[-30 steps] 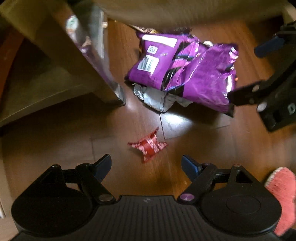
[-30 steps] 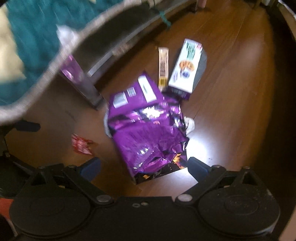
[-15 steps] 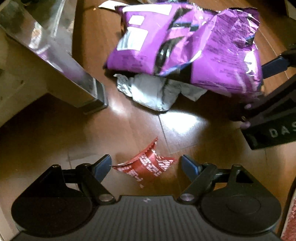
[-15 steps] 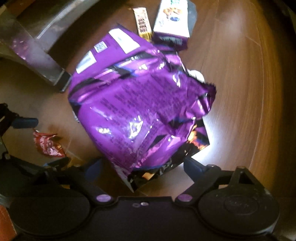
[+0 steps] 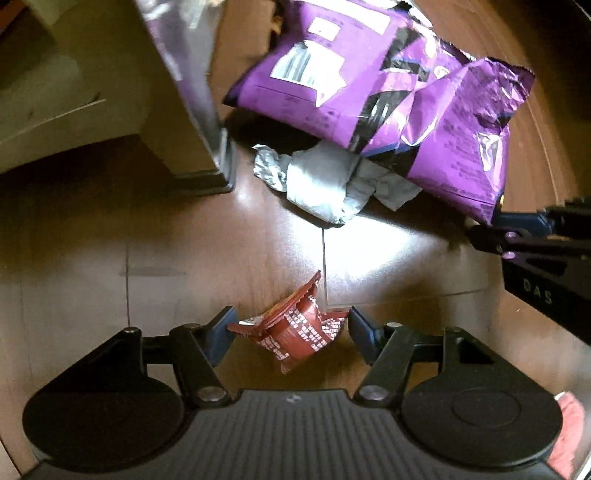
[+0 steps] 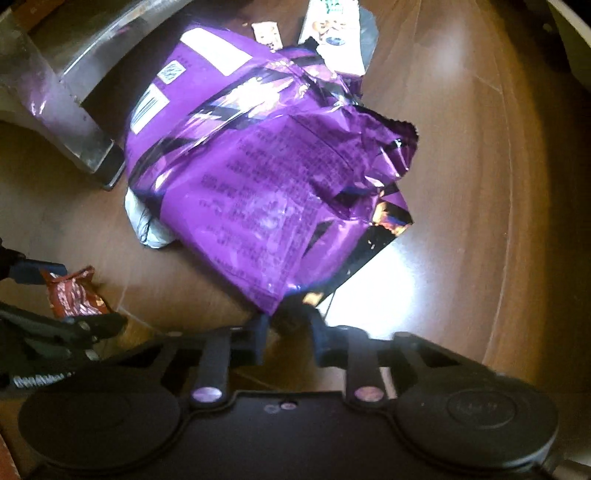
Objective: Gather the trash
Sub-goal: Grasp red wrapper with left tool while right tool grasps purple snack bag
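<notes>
Down on the wooden floor, the left tongs are closing around the red wrapper, pads just beside its crumpled ends but not yet pressing; squeezing gently and low should be keeping it from slipping out. The right tongs are narrowing onto the near corner of the purple bag, seemingly pinching it. Only the left view is showing the grey wrapper fully; only the right is showing the white box beyond
</notes>
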A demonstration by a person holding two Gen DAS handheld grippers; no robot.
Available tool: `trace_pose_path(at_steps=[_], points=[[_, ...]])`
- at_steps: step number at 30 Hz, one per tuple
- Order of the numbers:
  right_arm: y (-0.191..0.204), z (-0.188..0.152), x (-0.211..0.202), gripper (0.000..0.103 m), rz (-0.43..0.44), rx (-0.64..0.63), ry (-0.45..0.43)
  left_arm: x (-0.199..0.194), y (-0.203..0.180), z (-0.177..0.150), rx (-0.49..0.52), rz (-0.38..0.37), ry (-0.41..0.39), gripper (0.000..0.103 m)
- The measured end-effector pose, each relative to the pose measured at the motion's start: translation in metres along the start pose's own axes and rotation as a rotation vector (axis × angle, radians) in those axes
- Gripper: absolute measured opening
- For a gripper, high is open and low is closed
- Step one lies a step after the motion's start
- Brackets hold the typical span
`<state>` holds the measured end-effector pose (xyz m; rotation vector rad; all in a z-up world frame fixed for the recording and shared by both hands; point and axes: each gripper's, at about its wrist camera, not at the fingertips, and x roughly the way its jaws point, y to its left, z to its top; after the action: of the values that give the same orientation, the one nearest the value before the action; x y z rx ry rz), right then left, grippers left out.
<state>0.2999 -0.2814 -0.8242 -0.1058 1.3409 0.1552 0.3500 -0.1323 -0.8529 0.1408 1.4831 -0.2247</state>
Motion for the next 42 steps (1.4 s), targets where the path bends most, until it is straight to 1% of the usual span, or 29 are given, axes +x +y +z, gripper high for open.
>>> trace_pose_path(at_steps=[3, 4, 5, 6, 8, 11, 14, 15, 20, 23, 27, 31, 32, 33, 34, 36, 37, 40, 42], points=[[-0.002, -0.007, -0.014, 0.013, 0.001, 0.017, -0.026, -0.008, 0.003, -0.004, -0.033, -0.016, 0.013, 0.064], [-0.004, -0.010, -0.019, 0.012, 0.004, 0.024, -0.037, -0.011, 0.003, -0.006, -0.039, -0.021, 0.018, 0.062], [-0.005, -0.012, -0.027, 0.011, 0.011, 0.031, -0.050, -0.014, 0.003, -0.008, -0.046, -0.025, 0.026, 0.058], [-0.007, -0.012, -0.035, 0.010, 0.017, 0.039, -0.059, -0.018, 0.003, -0.011, -0.052, -0.034, 0.040, 0.049], [-0.009, -0.016, -0.051, 0.008, 0.023, 0.060, -0.078, -0.026, 0.003, -0.016, -0.071, -0.048, 0.059, 0.049], [-0.017, -0.017, -0.081, 0.004, 0.043, 0.106, -0.111, -0.043, -0.002, -0.026, -0.072, -0.058, 0.073, 0.049], [-0.024, -0.014, -0.111, 0.001, 0.057, 0.140, -0.136, -0.068, -0.005, -0.031, -0.076, -0.072, 0.080, 0.049], [-0.026, -0.014, -0.120, 0.001, 0.060, 0.149, -0.142, -0.077, -0.013, -0.035, -0.084, -0.076, 0.083, 0.048], [-0.025, -0.009, -0.166, 0.000, 0.076, 0.190, -0.168, -0.117, -0.013, -0.050, -0.127, -0.102, 0.118, 0.048], [-0.029, -0.008, -0.194, 0.000, 0.084, 0.204, -0.180, -0.150, -0.012, -0.056, -0.151, -0.118, 0.140, 0.048], [-0.034, -0.001, -0.242, 0.000, 0.086, 0.200, -0.187, -0.201, -0.011, -0.058, -0.175, -0.119, 0.149, 0.048], [-0.033, 0.010, -0.290, 0.000, 0.091, 0.190, -0.186, -0.254, -0.007, -0.051, -0.210, -0.128, 0.127, 0.048], [-0.032, 0.013, -0.298, 0.000, 0.098, 0.177, -0.179, -0.268, -0.007, -0.050, -0.214, -0.133, 0.119, 0.048], [-0.033, 0.016, -0.304, 0.000, 0.129, 0.155, -0.145, -0.282, -0.005, -0.051, -0.211, -0.133, 0.103, 0.048], [-0.031, 0.020, -0.306, 0.000, 0.142, 0.145, -0.116, -0.289, -0.004, -0.051, -0.202, -0.131, 0.090, 0.048], [-0.033, 0.017, -0.302, 0.014, 0.156, 0.134, -0.074, -0.294, -0.004, -0.051, -0.184, -0.131, 0.066, 0.048], [-0.033, 0.015, -0.296, 0.015, 0.171, 0.124, -0.057, -0.293, -0.004, -0.052, -0.181, -0.129, 0.061, 0.048], [-0.026, 0.004, -0.268, 0.022, 0.154, 0.075, -0.030, -0.279, -0.002, -0.058, -0.199, -0.146, 0.063, 0.048], [-0.021, -0.002, -0.240, 0.028, 0.151, 0.065, -0.001, -0.269, 0.000, -0.066, -0.210, -0.155, 0.071, 0.048]])
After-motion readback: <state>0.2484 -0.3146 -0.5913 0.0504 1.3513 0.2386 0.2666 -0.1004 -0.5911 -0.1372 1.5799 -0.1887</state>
